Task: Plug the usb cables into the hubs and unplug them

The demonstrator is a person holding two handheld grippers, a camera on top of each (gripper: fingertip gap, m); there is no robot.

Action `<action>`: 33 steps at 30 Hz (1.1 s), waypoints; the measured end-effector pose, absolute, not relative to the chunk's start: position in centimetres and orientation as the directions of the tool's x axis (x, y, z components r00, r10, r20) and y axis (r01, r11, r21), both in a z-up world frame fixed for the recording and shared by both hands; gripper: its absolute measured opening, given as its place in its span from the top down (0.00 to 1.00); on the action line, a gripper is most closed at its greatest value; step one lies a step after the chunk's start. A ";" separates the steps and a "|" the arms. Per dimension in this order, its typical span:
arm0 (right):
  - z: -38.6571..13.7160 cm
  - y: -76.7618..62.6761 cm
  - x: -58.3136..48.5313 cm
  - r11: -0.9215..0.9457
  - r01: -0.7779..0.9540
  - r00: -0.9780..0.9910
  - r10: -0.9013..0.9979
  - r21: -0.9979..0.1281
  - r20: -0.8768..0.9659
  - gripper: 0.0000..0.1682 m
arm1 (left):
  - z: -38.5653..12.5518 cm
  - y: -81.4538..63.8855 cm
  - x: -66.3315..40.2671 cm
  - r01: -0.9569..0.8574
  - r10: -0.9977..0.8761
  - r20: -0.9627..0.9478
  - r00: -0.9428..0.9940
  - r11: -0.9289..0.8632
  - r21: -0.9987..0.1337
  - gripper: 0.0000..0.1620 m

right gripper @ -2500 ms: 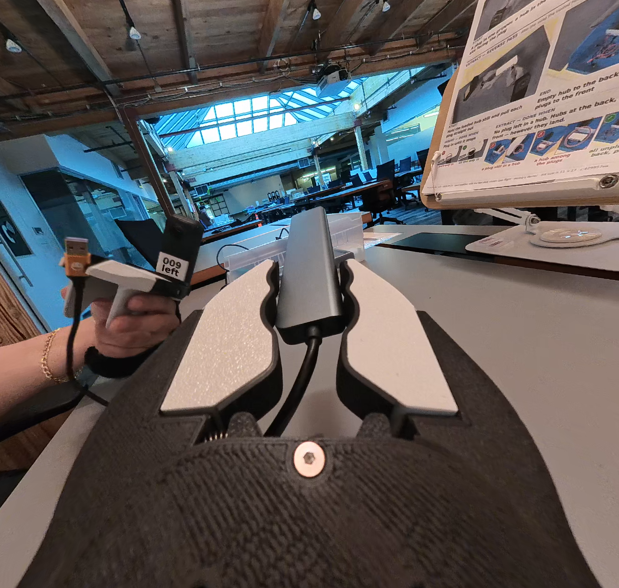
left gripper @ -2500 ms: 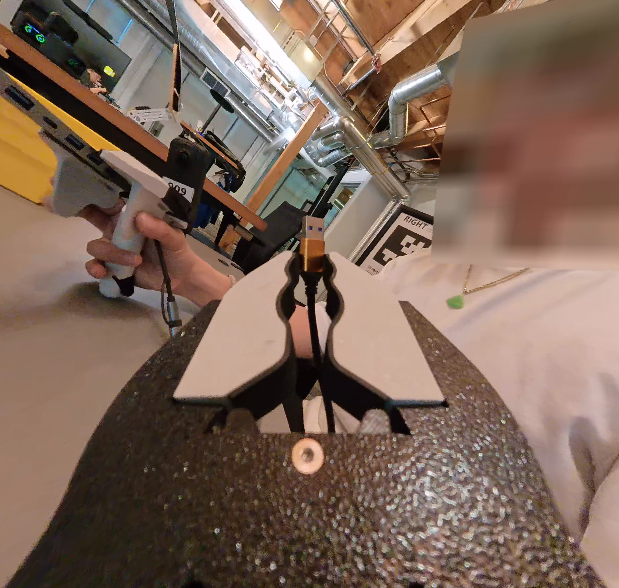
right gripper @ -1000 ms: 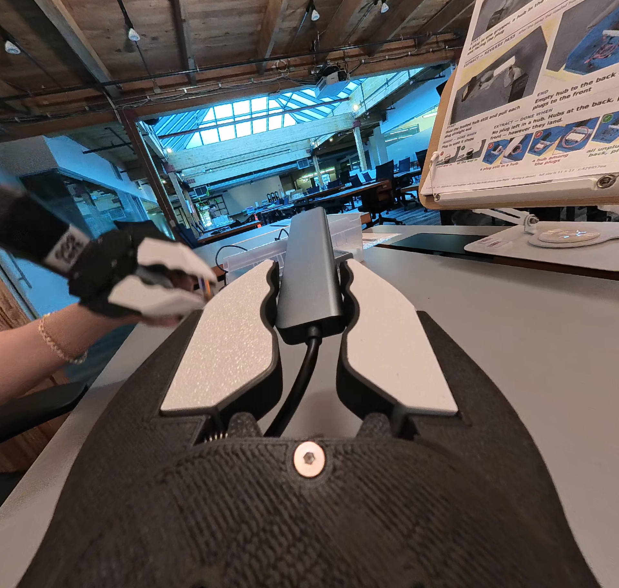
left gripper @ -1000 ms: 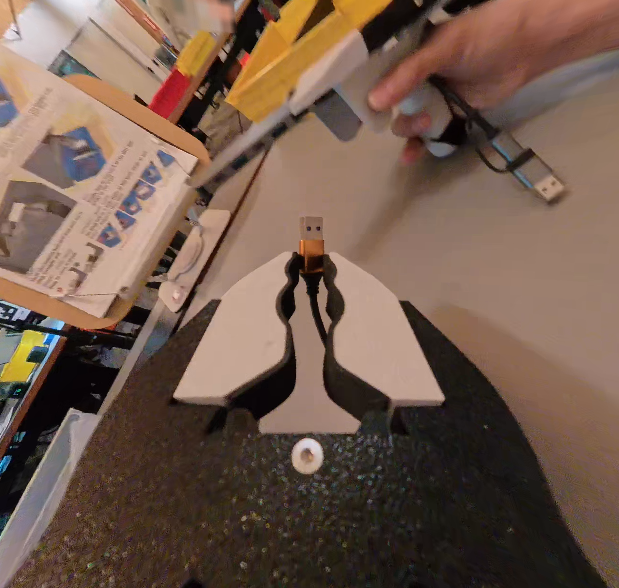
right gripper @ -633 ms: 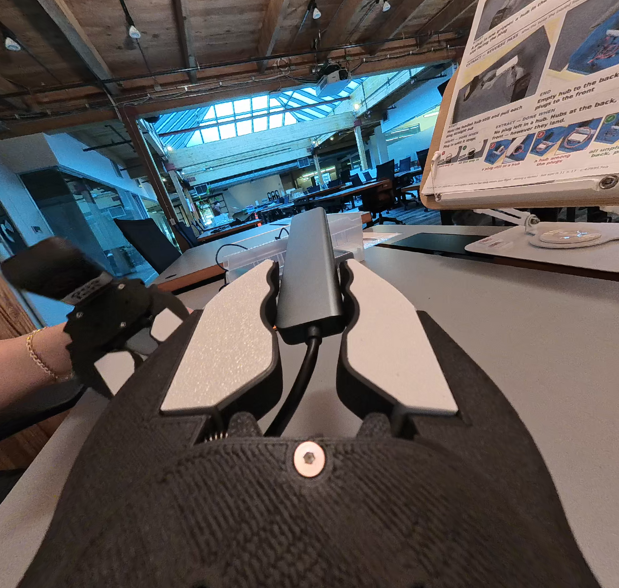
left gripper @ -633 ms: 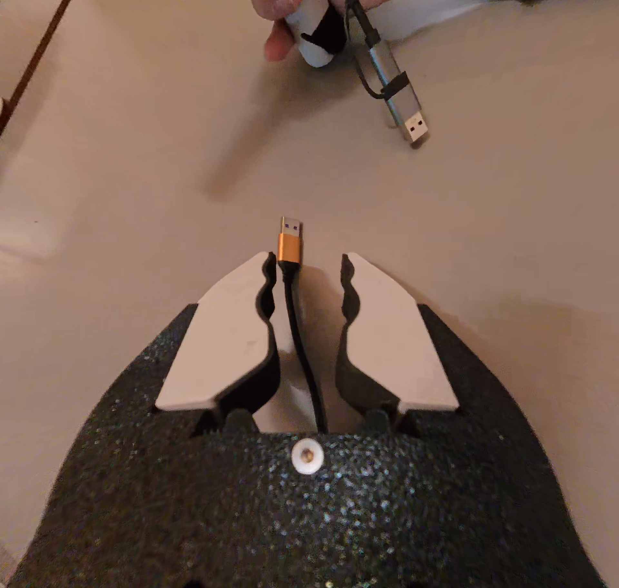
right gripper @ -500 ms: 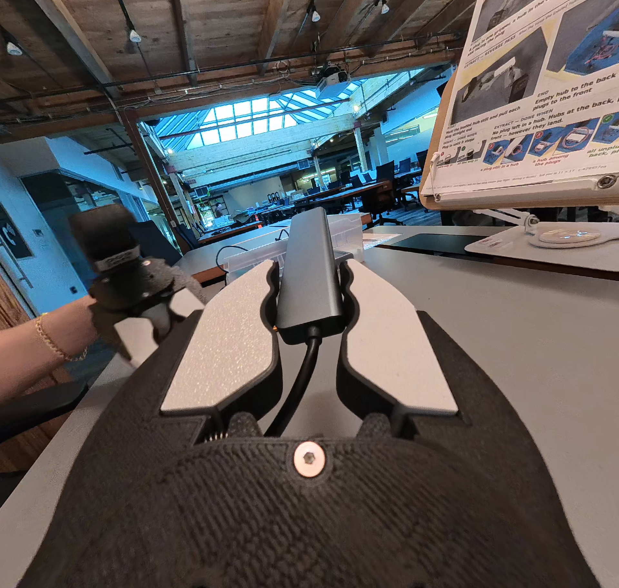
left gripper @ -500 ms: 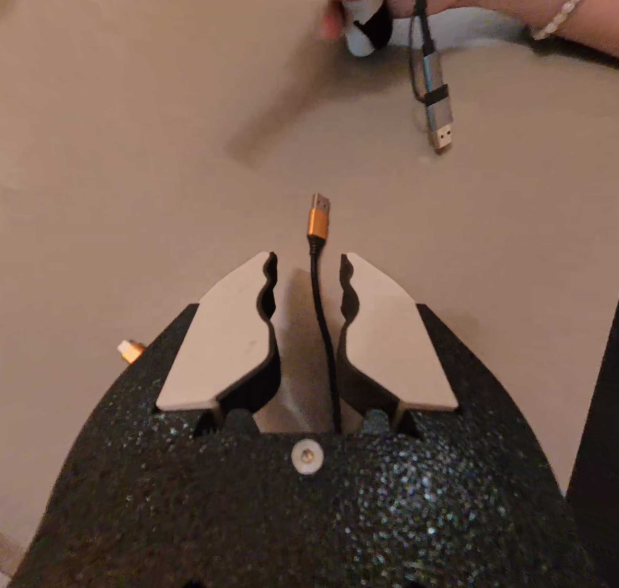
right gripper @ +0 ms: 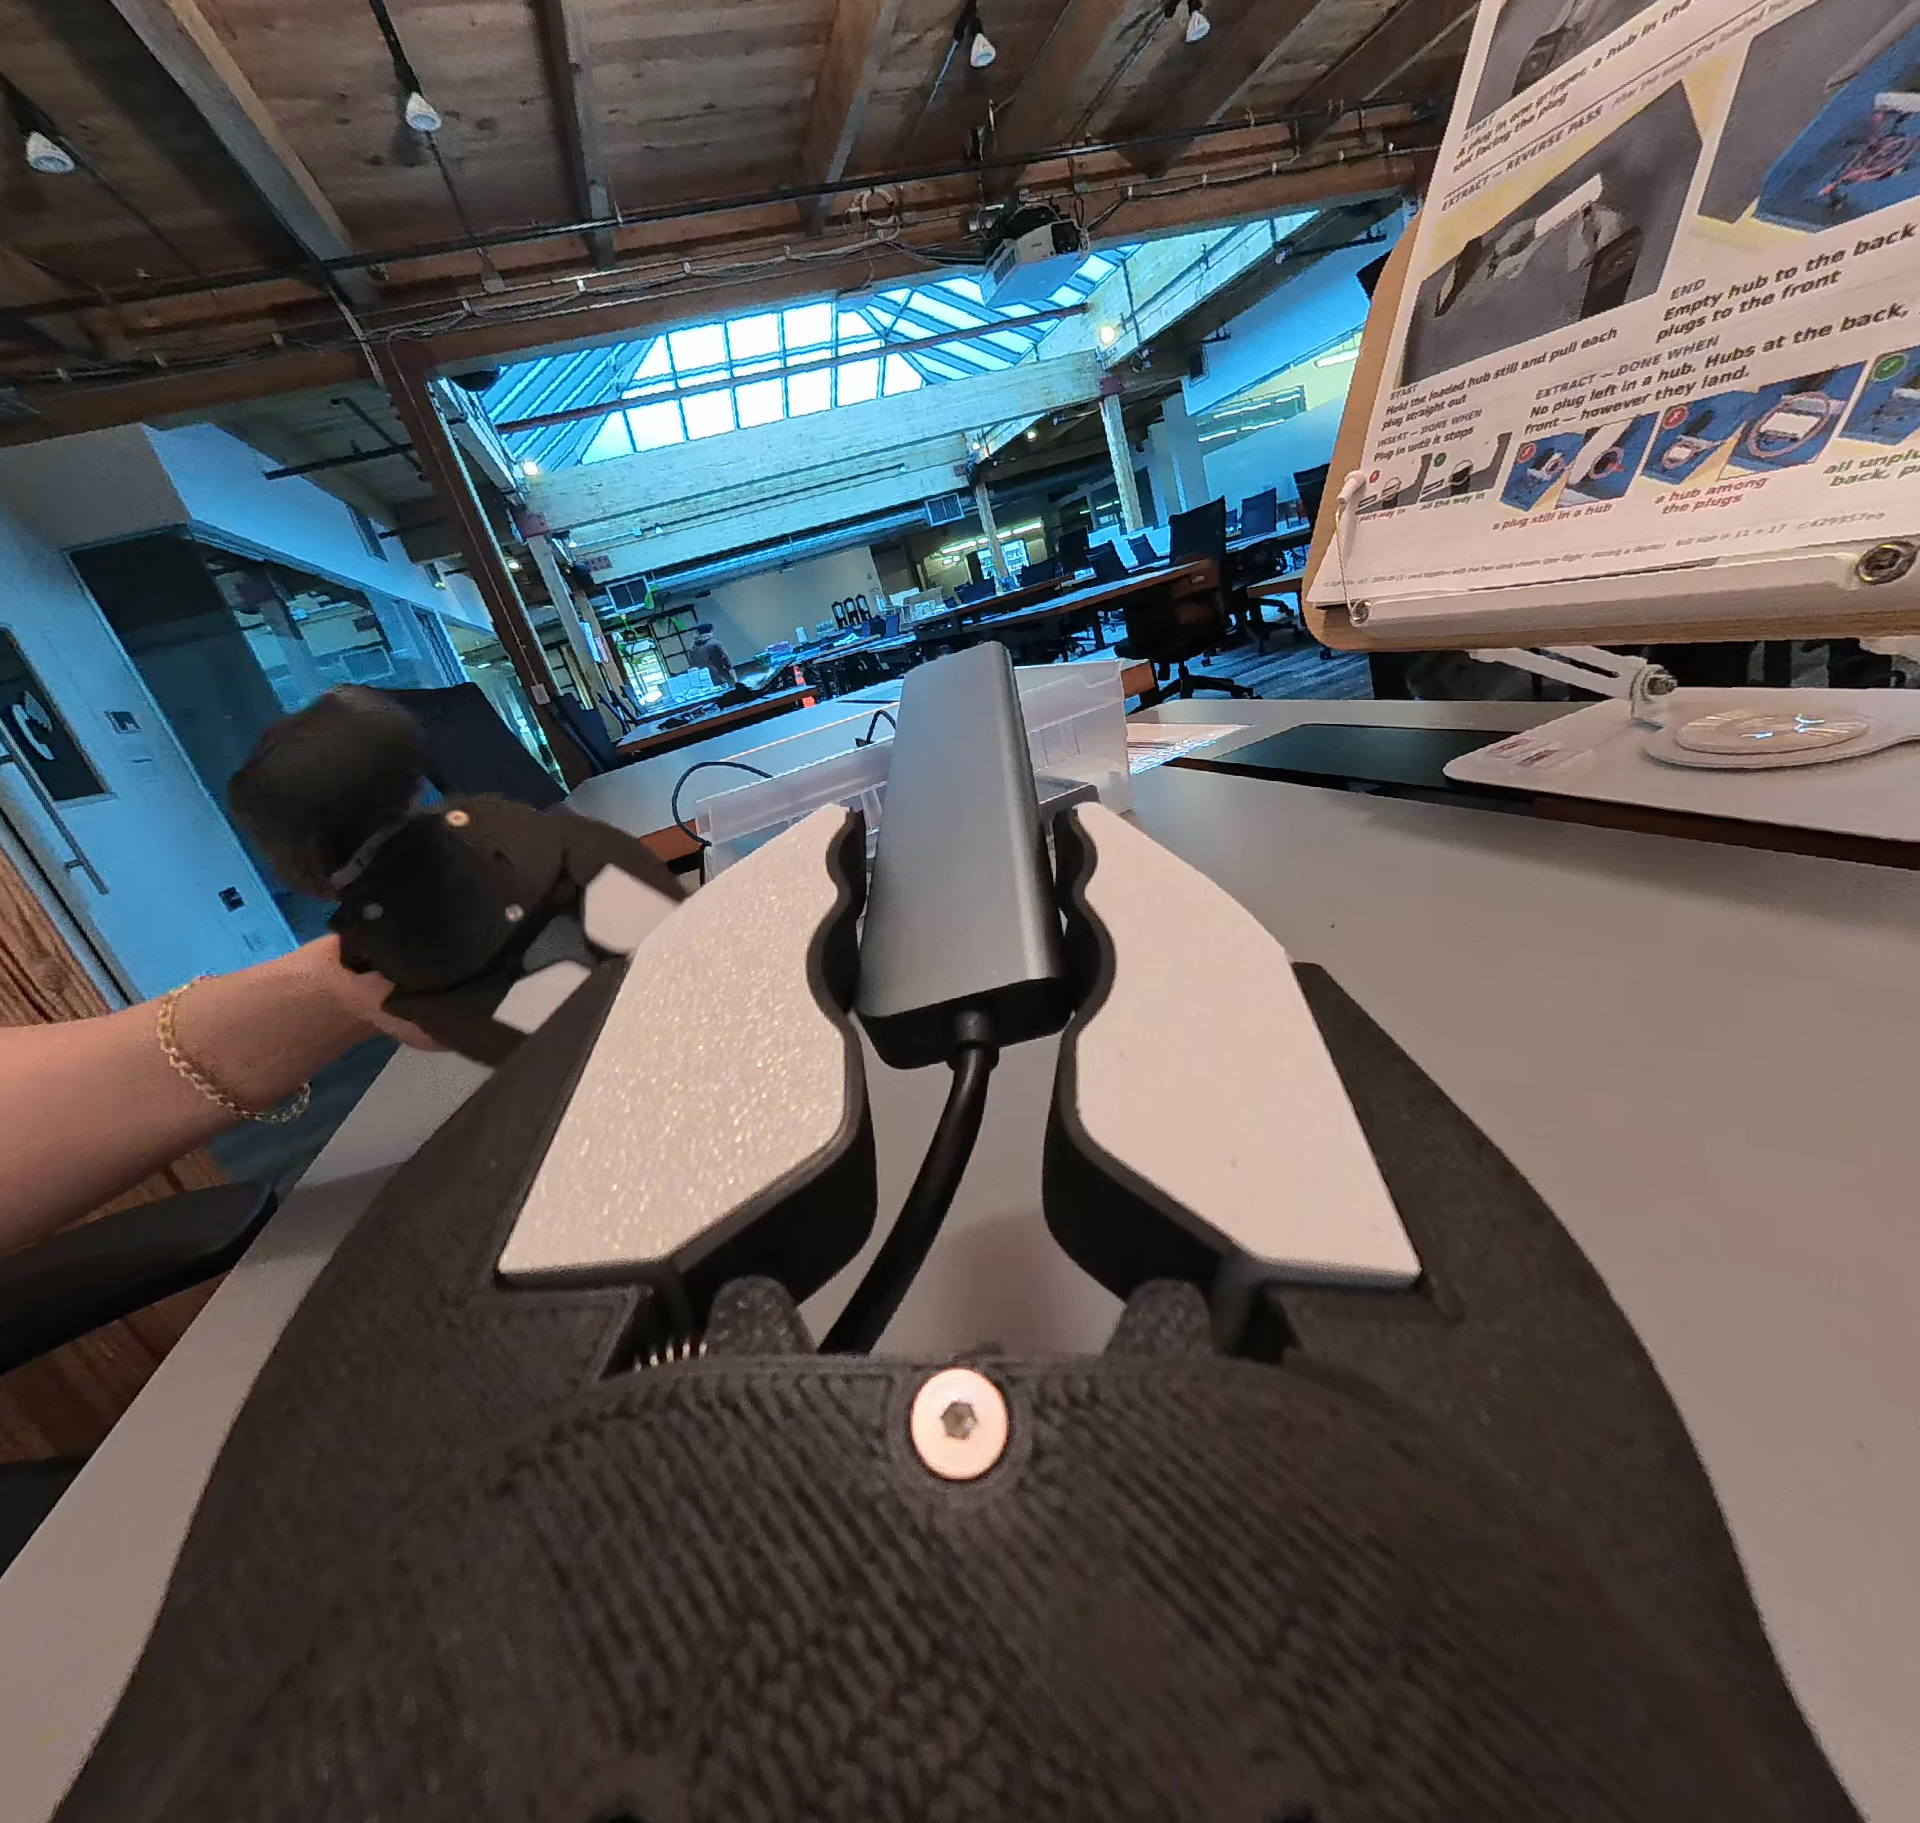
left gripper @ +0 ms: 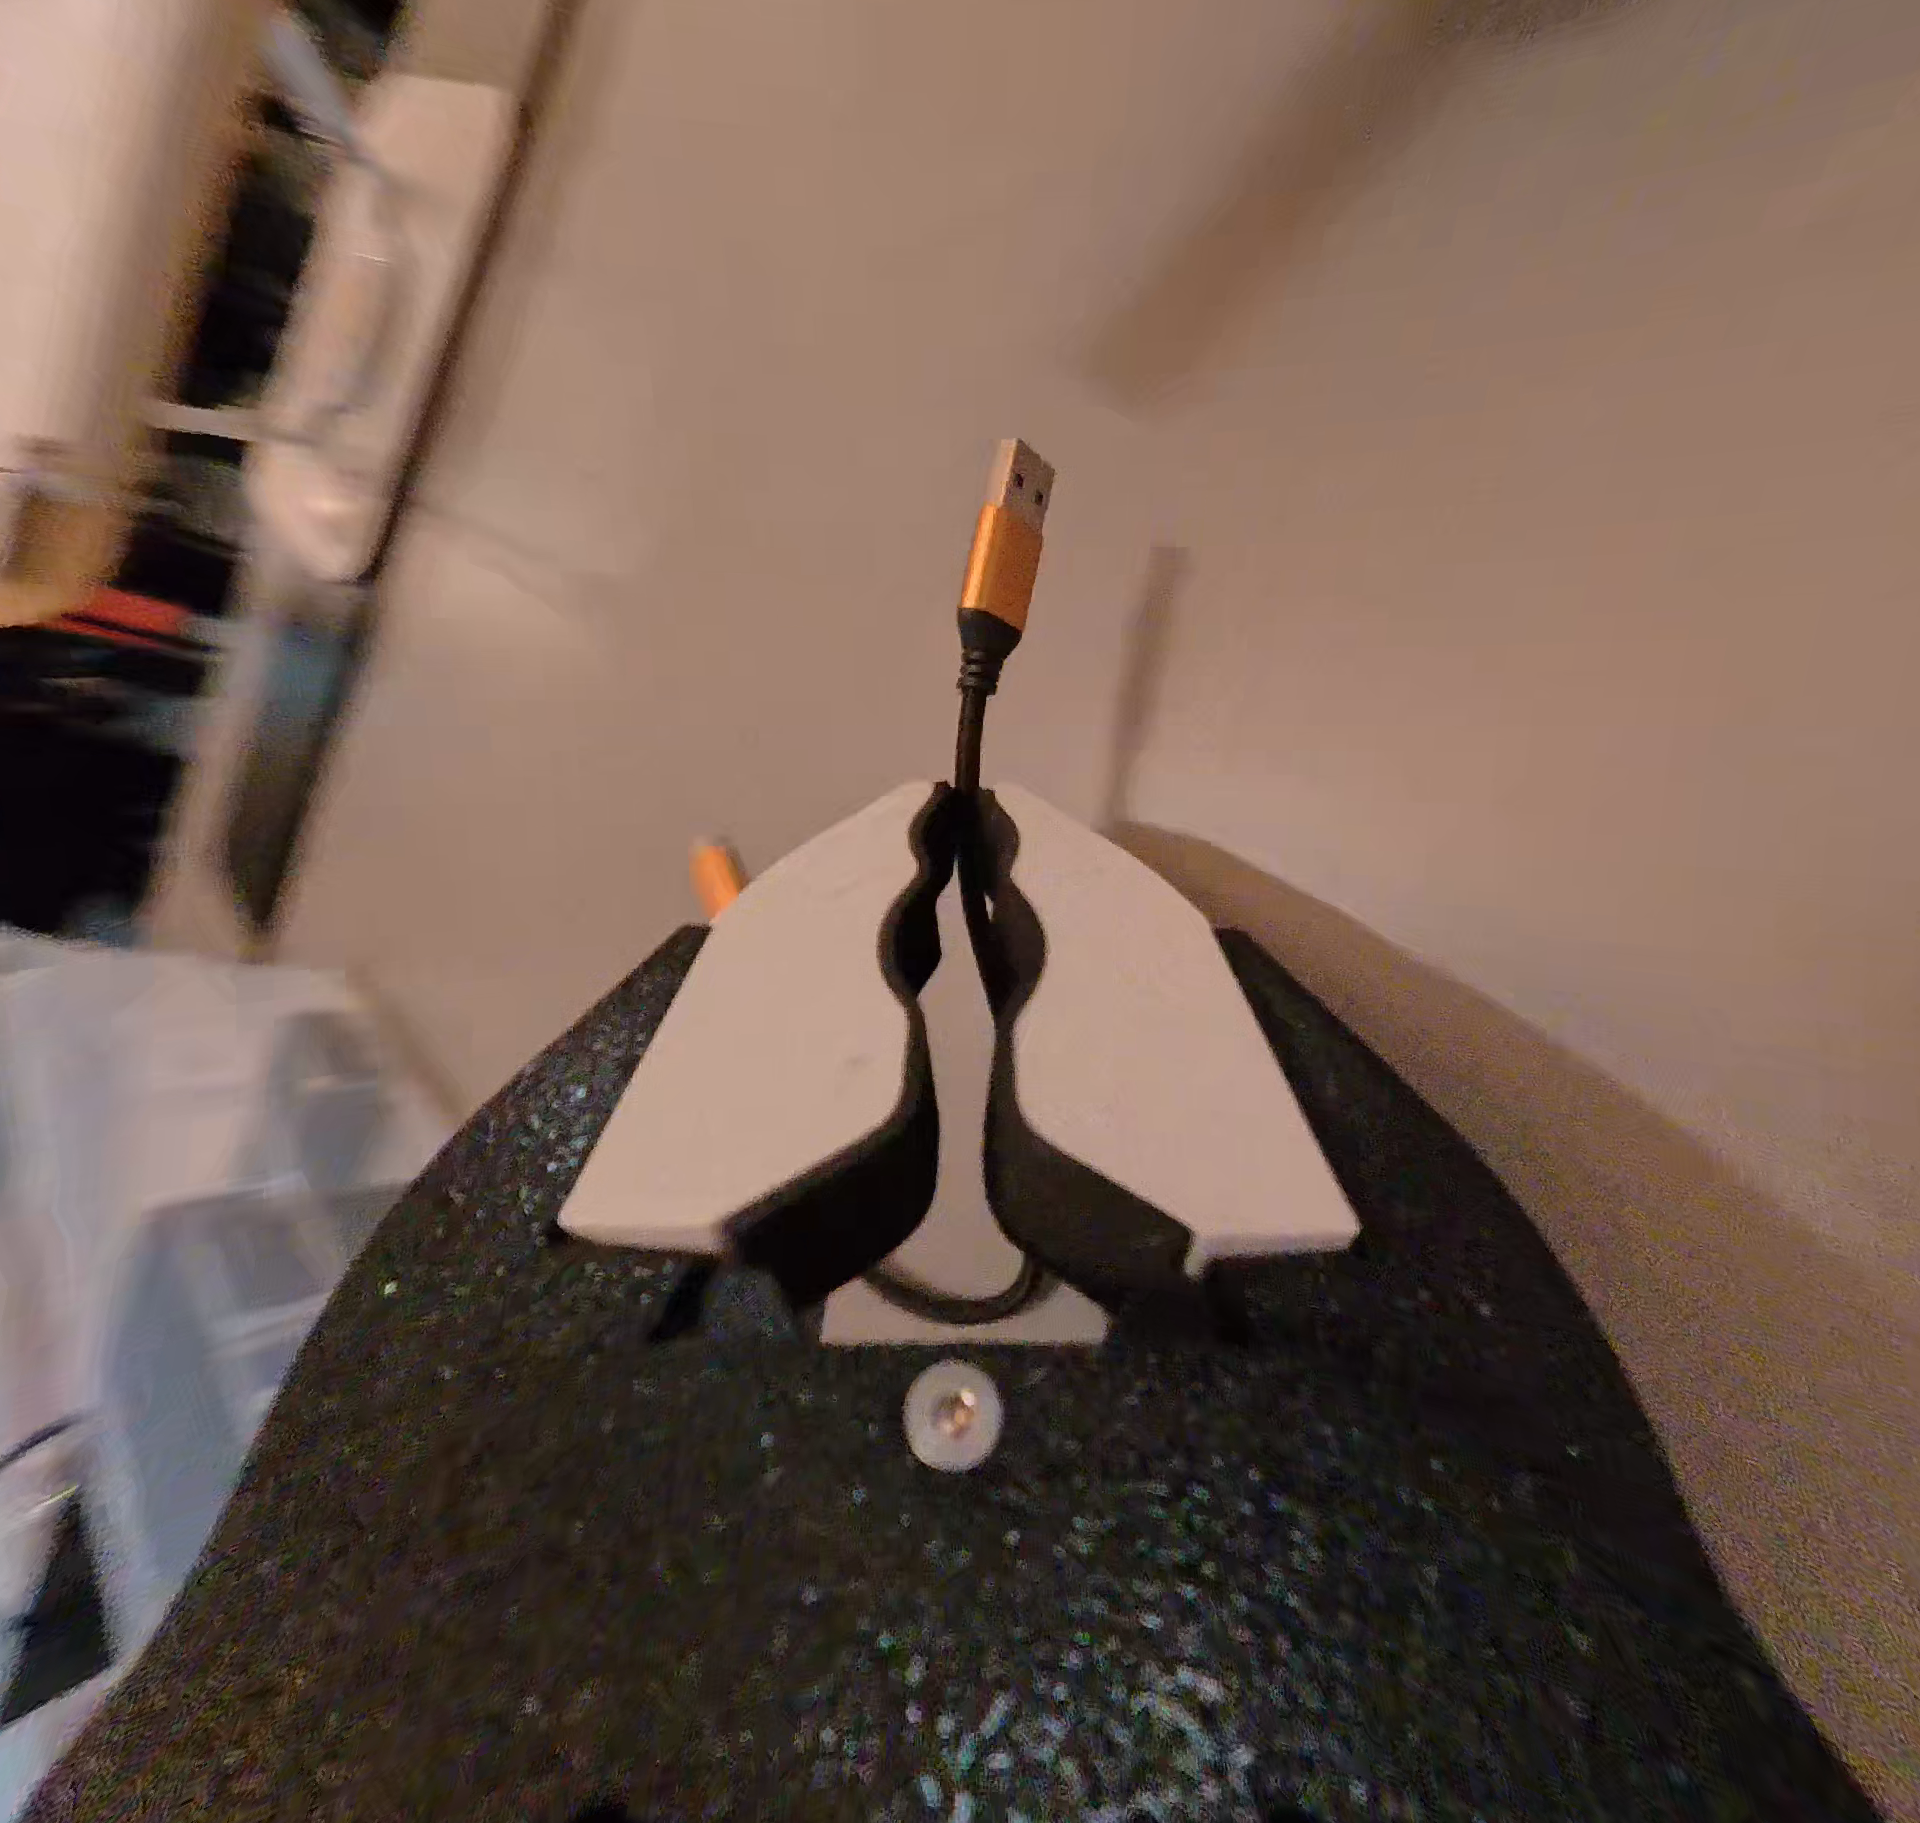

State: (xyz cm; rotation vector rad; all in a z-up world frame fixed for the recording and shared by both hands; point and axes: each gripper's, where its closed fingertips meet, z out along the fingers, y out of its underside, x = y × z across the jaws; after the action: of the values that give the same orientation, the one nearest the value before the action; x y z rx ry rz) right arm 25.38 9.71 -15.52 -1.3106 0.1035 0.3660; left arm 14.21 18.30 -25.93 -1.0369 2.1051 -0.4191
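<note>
In the left wrist view my left gripper (left gripper: 961,799) is shut on the black cord of a USB cable, a short way below its orange-sleeved plug (left gripper: 1006,539). The plug sticks out past the fingertips, tilted slightly right, over the beige table (left gripper: 1455,423). The cable's other orange end (left gripper: 717,874) shows beside the left finger. In the right wrist view my right gripper (right gripper: 961,828) is shut on a grey USB hub (right gripper: 956,776), held lengthwise and pointing away, its black lead running back between the fingers. The left gripper (right gripper: 457,906) shows at the left, held by a hand.
A printed instruction board (right gripper: 1662,298) on a stand rises at the right above the grey table (right gripper: 1558,1046). A clear plastic bin (right gripper: 1086,724) sits behind the hub. The table edge (left gripper: 457,339) and blurred shelving lie at the left in the left wrist view.
My left gripper, open around the loose cable half a second ago, has shut on the cord farther back from the plug, and swung round. The right gripper still holds the hub.
</note>
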 end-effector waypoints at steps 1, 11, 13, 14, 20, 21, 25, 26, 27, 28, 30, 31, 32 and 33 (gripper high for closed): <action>-15.5 9.7 25.4 0.208 -0.320 0.938 0.205 -0.924 -0.279 0.79 | -24.2 20.3 14.8 -0.517 -0.710 -0.643 -0.287 0.680 -0.520 0.98; -15.5 9.7 25.4 0.211 -0.321 0.938 0.204 -0.923 -0.280 0.79 | -27.0 21.3 12.5 -0.506 -0.234 -0.938 -0.255 0.859 -0.077 0.98; -15.5 9.7 25.4 0.208 -0.322 0.937 0.205 -0.923 -0.281 0.79 | -27.4 20.9 12.2 -0.524 -0.344 -0.901 -0.266 0.836 -0.164 0.98; -15.5 9.7 25.4 0.207 -0.322 0.938 0.205 -0.924 -0.281 0.79 | -27.6 20.6 12.0 -0.535 -0.416 -0.864 -0.284 0.816 -0.217 0.98; -15.5 9.7 25.5 0.211 -0.325 0.937 0.204 -0.922 -0.284 0.79 | -27.8 17.6 11.8 -0.571 -0.795 -0.514 -0.323 0.596 -0.564 0.84; -15.5 9.7 25.5 0.212 -0.326 0.937 0.205 -0.921 -0.285 0.79 | -27.3 17.0 11.8 -0.568 -0.846 -0.428 -0.318 0.531 -0.629 0.79; -15.5 9.7 25.5 0.213 -0.326 0.937 0.205 -0.921 -0.284 0.79 | -24.1 18.6 11.8 -0.604 -0.966 -0.126 -0.224 0.239 -0.760 0.75; -15.5 9.7 25.5 0.211 -0.327 0.936 0.206 -0.921 -0.285 0.79 | -24.0 20.4 11.7 -0.648 -0.980 -0.100 -0.170 0.187 -0.738 0.74; -15.5 9.7 25.4 0.209 -0.327 0.936 0.207 -0.922 -0.285 0.79 | -24.2 22.5 11.5 -0.699 -0.989 -0.105 -0.106 0.149 -0.700 0.75; -15.5 9.7 25.4 0.207 -0.326 0.936 0.207 -0.922 -0.285 0.79 | -24.8 24.5 10.9 -0.756 -0.991 -0.122 -0.055 0.121 -0.643 0.77; -15.5 9.7 25.4 0.207 -0.325 0.936 0.207 -0.923 -0.284 0.79 | -26.2 27.4 9.6 -0.856 -0.990 -0.144 -0.004 0.078 -0.512 0.80; -15.5 9.7 25.4 0.210 -0.327 0.936 0.207 -0.921 -0.285 0.79 | -26.8 28.1 9.1 -0.882 -0.990 -0.138 0.004 0.061 -0.467 0.81; -15.5 9.7 25.5 0.212 -0.330 0.935 0.206 -0.920 -0.288 0.79 | -27.3 28.3 8.8 -0.900 -0.993 -0.116 0.006 0.045 -0.433 0.82; -15.5 9.6 25.5 0.213 -0.333 0.934 0.207 -0.919 -0.290 0.79 | -27.8 28.2 8.5 -0.915 -0.996 -0.086 0.005 0.030 -0.401 0.84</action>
State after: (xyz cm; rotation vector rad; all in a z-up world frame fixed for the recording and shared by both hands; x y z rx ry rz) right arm 25.54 9.64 -15.48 -1.3035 0.1126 0.3759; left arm 8.53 28.19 -27.84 -1.9458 1.9711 -0.3264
